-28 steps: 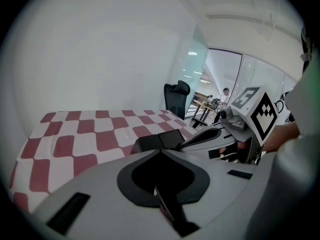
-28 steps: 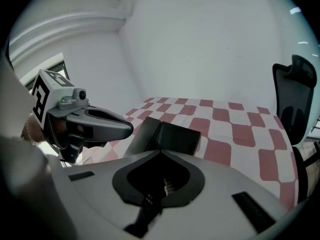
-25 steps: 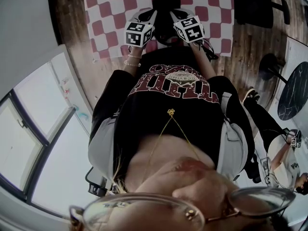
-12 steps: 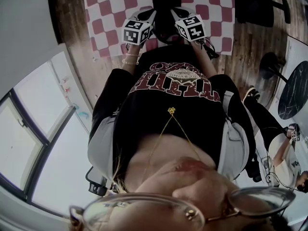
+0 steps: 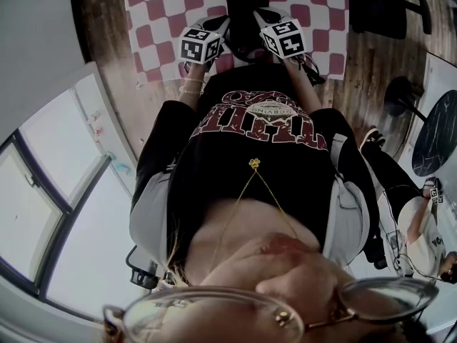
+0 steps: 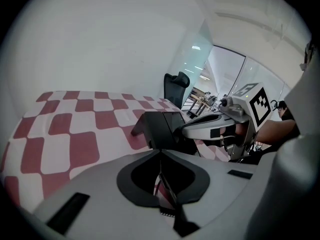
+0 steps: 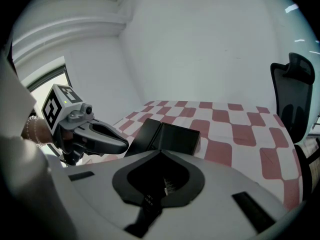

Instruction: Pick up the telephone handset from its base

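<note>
A black telephone [image 5: 246, 7] stands on a table under a red-and-white checked cloth [image 5: 161, 9]; I cannot tell its handset apart from its base. My left gripper [image 5: 223, 23] is at the phone's left side and my right gripper [image 5: 259, 16] at its right side, both close to it. In the left gripper view the jaws [image 6: 160, 151] are shut and hold nothing, with the telephone [image 6: 162, 129] just ahead and the right gripper [image 6: 220, 126] beyond it. The right gripper [image 7: 161, 151] is shut too, with the telephone [image 7: 167, 136] in front and the left gripper [image 7: 90, 134] to its left.
A black office chair [image 5: 375, 6] stands on the wooden floor to the right of the table, also in the right gripper view [image 7: 295, 94]. A round dark table [image 5: 439, 134] and another person [image 5: 428, 234] are further right. A white wall rises behind the table.
Both grippers have moved forward along the cloth, closer to the sides of the telephone. Their jaws have stayed shut.
</note>
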{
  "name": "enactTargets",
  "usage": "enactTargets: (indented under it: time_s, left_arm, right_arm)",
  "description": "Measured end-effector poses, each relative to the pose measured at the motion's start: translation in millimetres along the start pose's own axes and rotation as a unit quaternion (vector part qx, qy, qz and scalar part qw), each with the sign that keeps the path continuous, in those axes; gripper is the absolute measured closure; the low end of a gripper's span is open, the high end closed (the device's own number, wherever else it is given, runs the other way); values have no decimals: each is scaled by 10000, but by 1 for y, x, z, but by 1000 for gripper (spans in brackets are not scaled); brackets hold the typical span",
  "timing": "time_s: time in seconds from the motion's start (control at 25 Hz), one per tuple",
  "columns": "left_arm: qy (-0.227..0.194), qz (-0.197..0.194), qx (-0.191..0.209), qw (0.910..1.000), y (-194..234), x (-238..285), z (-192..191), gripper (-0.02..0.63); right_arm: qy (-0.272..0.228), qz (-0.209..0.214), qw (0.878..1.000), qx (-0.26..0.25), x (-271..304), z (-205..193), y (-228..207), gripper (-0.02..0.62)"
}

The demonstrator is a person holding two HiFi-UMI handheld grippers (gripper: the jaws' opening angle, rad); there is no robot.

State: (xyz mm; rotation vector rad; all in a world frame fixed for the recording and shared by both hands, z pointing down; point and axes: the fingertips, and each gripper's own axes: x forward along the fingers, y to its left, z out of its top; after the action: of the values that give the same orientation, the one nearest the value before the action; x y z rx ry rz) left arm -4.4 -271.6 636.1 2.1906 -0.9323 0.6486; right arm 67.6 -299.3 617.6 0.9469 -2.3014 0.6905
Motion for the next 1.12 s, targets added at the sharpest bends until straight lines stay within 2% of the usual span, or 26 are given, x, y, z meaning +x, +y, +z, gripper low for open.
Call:
enactTargets:
  time_s: [0.52,0.92,1.12]
  left_arm:
    - [78,-324,-303,9990,-1,2,-8,581]
    - [197,-809,-518,9952,-4,5,-13,520]
    - [321,-1059,-534,9924,-5,7,-15,512]
  right_arm:
    - [-15,16,10000,10,0,0,0,577]
    - [-103,28,9998,149,-2,0,-1,577]
    - [-83,52,9998,182,-1,0,2,577]
